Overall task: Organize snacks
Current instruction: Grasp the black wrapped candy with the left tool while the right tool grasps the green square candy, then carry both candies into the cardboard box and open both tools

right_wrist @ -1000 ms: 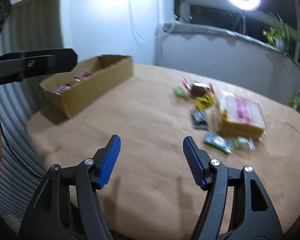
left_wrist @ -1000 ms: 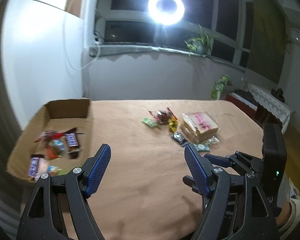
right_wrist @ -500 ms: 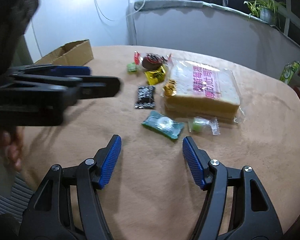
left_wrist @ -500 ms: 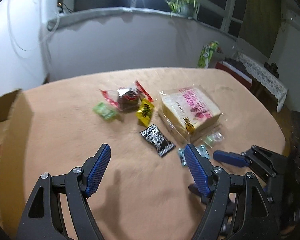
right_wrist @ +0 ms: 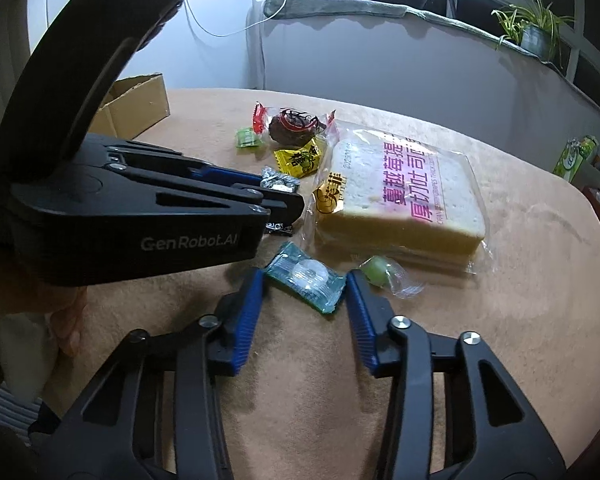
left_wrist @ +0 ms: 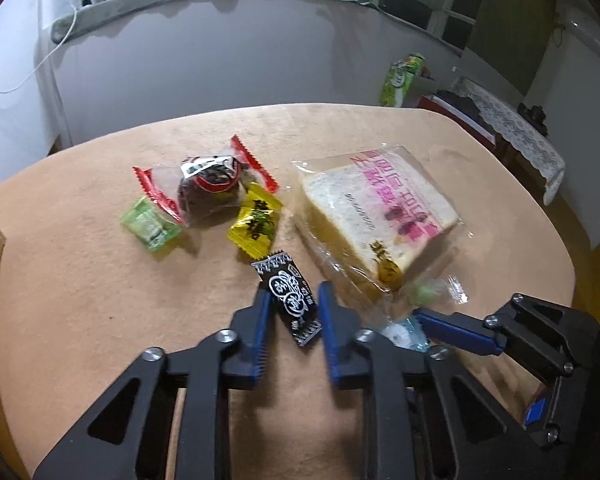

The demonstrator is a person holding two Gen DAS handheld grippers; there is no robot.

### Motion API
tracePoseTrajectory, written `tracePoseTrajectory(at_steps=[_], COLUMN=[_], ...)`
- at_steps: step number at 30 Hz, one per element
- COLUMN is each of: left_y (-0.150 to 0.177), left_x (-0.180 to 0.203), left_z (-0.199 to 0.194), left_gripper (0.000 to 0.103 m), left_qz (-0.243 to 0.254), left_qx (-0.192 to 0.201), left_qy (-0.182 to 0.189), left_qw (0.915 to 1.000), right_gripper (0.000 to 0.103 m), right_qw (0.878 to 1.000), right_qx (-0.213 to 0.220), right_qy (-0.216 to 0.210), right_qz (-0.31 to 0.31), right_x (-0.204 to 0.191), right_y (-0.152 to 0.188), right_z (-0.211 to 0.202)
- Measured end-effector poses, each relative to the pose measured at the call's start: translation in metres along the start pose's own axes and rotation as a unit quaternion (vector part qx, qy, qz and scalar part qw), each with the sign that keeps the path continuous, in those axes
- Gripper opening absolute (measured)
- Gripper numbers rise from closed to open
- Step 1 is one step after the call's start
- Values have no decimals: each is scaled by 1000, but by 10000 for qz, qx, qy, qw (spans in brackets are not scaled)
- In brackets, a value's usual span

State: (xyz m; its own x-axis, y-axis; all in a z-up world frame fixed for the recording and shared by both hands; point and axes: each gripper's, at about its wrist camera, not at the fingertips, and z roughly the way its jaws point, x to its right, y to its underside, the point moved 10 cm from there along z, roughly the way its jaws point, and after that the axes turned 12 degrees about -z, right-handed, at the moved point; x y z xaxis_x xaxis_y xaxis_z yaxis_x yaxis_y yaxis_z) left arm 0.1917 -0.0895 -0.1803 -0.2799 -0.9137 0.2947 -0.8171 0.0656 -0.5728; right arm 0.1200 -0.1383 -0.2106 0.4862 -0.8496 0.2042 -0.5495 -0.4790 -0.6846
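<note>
A: Left gripper [left_wrist: 292,312] is down on the worktop [left_wrist: 100,300], its blue pads either side of the black sachet [left_wrist: 288,296]. Jaws narrowed about it; whether they already pinch it I cannot tell, as the wrapper edges look to touch the pads, no more.

B: Right gripper [right_wrist: 304,292]?

A: Wider. It brackets the teal candy [right_wrist: 306,276], pads at both ends of the wrapper, small gaps showing. Not clamped yet, I judge.

B: Risks?

A: Crowding, first. The two grippers work nearly side by side; in the left view the right one's blue finger [left_wrist: 456,330] lies just beside the left's right pad. Closing or lifting together, they may knock and spill a sachet.

B: And neighbours?

A: The green sweet in clear wrap [right_wrist: 380,270] sits just beside the right gripper's right pad, its twisted tail near the tip. It could be caught or dragged along. The bagged bread [right_wrist: 396,196] lies close behind both targets; its loose film might snag.

B: The sachets themselves?

A: Flat, slick foil on a soft cloth-like surface. Pads may ride over the wrapper, or nip only a crimped end, so it swings and drops on the way to the cardboard box [right_wrist: 136,108], which stands well apart at far left.

B: Others waiting?

A: Yellow packet [left_wrist: 254,222], red-ended cake pack [left_wrist: 210,188] and green packet [left_wrist: 150,229] lie beyond, untouched.
</note>
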Motion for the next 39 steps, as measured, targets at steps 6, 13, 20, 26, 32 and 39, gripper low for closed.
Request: tracePoseTrajectory(at_steps=[6,13,20,26,32,39], left_y=[2,4,8,10,16,26], left_x=[-1,-9,-9,-8,-1,-13], left_z=[-7,-28,-56,-83,-111,-146], left_gripper=[10,9,9,9,9,9], left_qz=[-116,-442,-498,-493,-437,-537], left_qx=[67,294,505,733,1002,1312], left_qy=[134,395,399,376,326,281], left_qw=[9998,9978,9967,9954,9935,9895], right_gripper=[17,17,17,17,17,17], right_qw=[9999,9992,9981,9970,9957,9942], right_qx=[120,270,514,726,890,1019], right_qy=[-56,-167,-108,40,182,333], right_qz=[46,246,319,273,179,-12], right_x=[3,7,12,13,9,-4], right_y=[6,14,11,1,-7,-20], right_z=[-7,-19,-40,-65,-88,-110])
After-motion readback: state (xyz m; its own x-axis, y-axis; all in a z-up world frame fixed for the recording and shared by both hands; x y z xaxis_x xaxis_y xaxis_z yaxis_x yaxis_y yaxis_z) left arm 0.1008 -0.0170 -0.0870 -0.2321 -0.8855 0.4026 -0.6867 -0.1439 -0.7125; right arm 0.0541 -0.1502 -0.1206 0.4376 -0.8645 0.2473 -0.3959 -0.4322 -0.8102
